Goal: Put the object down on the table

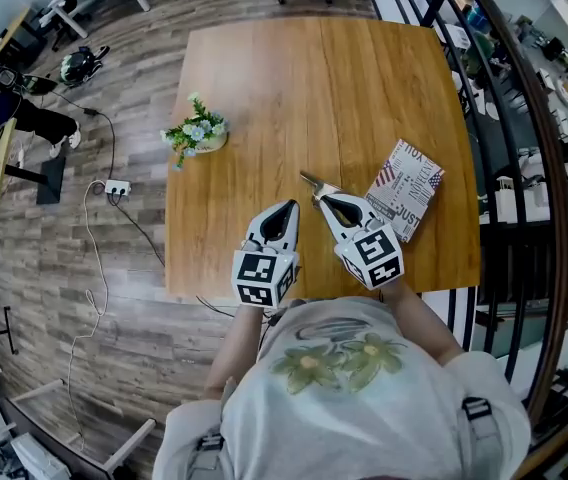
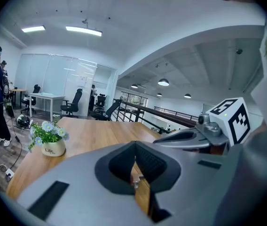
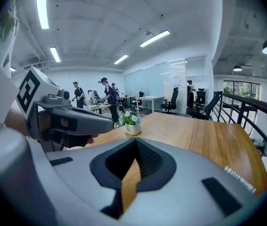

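We looked down on an open office with grey plank flooring, desks and swivel chairs round the edges, and one rectangular light wooden table [image 1: 264, 78] in front of us. On it stood one small cream round pot of blue and white flowers [image 1: 204, 136]; in the left gripper view its side read "Life", with a smaller line beneath that we could not read. Towards the right edge one flat white printed packet [image 1: 405, 188] lay on the wood, patterned with stars and stripes in red and blue, with the large letters "JUS" and what looked like "YOU". One small silvery object [image 1: 314, 181] lay on the table just left of that packet, and we could not tell what it was, nor which of the two was the thing to be set down. We held two grippers, each with one cube of black-and-white square markers. The right gripper [image 1: 325, 199] hung above the table with its tip just short of the silvery object, jaws pressed together and nothing in them. The left gripper [image 1: 288, 206] sat beside it, its jaws likewise together and gripping nothing.
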Available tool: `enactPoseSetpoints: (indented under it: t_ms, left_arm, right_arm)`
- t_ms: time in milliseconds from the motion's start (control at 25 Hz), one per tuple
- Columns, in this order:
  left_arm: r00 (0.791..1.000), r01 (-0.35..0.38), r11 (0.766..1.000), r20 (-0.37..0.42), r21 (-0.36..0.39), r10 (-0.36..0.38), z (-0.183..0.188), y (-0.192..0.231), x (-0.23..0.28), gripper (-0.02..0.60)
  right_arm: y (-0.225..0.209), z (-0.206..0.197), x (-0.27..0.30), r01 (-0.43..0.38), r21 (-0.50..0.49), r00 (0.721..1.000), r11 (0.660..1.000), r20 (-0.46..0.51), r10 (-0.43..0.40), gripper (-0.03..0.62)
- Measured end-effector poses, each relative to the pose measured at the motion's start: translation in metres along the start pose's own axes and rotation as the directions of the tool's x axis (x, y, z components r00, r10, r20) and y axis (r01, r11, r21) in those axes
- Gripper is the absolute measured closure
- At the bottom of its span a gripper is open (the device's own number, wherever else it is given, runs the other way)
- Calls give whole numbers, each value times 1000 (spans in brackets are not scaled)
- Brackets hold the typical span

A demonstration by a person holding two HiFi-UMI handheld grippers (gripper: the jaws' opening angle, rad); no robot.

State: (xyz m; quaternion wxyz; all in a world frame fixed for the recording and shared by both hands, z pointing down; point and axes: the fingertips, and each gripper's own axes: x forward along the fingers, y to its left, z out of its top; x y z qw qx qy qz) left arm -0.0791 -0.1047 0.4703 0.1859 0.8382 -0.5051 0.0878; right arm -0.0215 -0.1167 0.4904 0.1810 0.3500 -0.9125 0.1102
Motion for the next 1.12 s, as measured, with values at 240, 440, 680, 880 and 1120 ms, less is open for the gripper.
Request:
enactPoseSetpoints:
  t_ms: [240,440,680,880,1120]
  left_arm:
    - [1000,14,1000,0,5,-14,1,-6,0,569]
    - [1000,13,1000,0,7,-13,-2,-8,-1,569]
    - [1000,14,1000,-1,7,-14,-2,-8,-3,569]
    - [1000,12,1000,2,7,-12,-1,-8,-4,569]
    - [1000,10,1000,0,8,-10,-4,-9,-2,569]
  right_arm:
    - [11,2,-3,-20,-18,1000,1000,-9,20,588]
    - [13,5,-7,-18,-20,1000,1000,3,18,588]
    - [16,11,-9,-20,8,1000,1000,15,20,588]
    - [17,11,-9,-23,8,1000,1000,14,23,588]
    - [15,9,-10,-26,9,1000,1000,16,26,588]
